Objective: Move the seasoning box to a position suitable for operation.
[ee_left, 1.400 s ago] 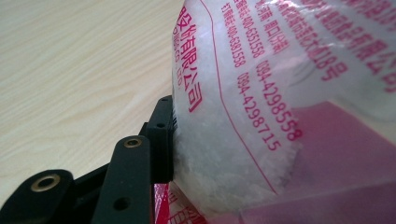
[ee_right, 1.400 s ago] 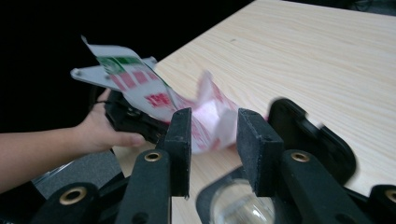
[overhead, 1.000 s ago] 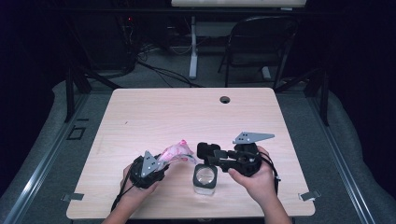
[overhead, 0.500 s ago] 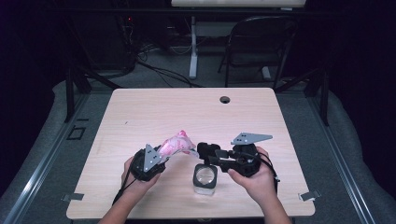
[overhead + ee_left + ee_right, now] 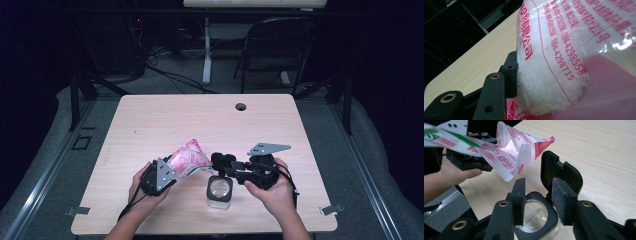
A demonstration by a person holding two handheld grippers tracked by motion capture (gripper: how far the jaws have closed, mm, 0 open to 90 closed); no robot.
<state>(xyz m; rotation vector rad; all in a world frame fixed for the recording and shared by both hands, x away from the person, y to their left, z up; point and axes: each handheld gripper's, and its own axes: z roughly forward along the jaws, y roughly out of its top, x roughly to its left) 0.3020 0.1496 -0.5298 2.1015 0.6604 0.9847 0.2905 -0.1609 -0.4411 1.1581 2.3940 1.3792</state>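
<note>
I'm watching my left gripper [image 5: 170, 172] at the near-left of the counter [image 5: 150, 125]. It's clamping a clear plastic bag [image 5: 189, 159] w/ pink and red print. In the left gripper view one black jaw is pressing flat against the bag's [image 5: 564, 62] side, and white grains are bulging inside the film; the other jaw is hidden behind the bag. The bag is hanging clear of the counter top, tilting up and to the right from the jaws, w/ its upper end pointing toward the jar [image 5: 219, 191].

In the right gripper view the bag's [image 5: 511, 152] mouth is gaping open, a torn pink corner sticking out to the right, and it's hovering just above and behind the right jaws. A hand [image 5: 451, 173] is gripping the left tool behind it.

Next over, the small glass jar is sitting on the counter near the front edge, between the two hands. It has a black square collar round its opening, and its black flip lid [image 5: 560, 173] is standing open behind it. Some white grains are lying at the bottom of the jar [image 5: 534, 217].

My right gripper [image 5: 222, 164] is hanging just over the jar, jaws apart, nothing between the pads. The grey plate [image 5: 268, 148] is riding on top of it.
</note>
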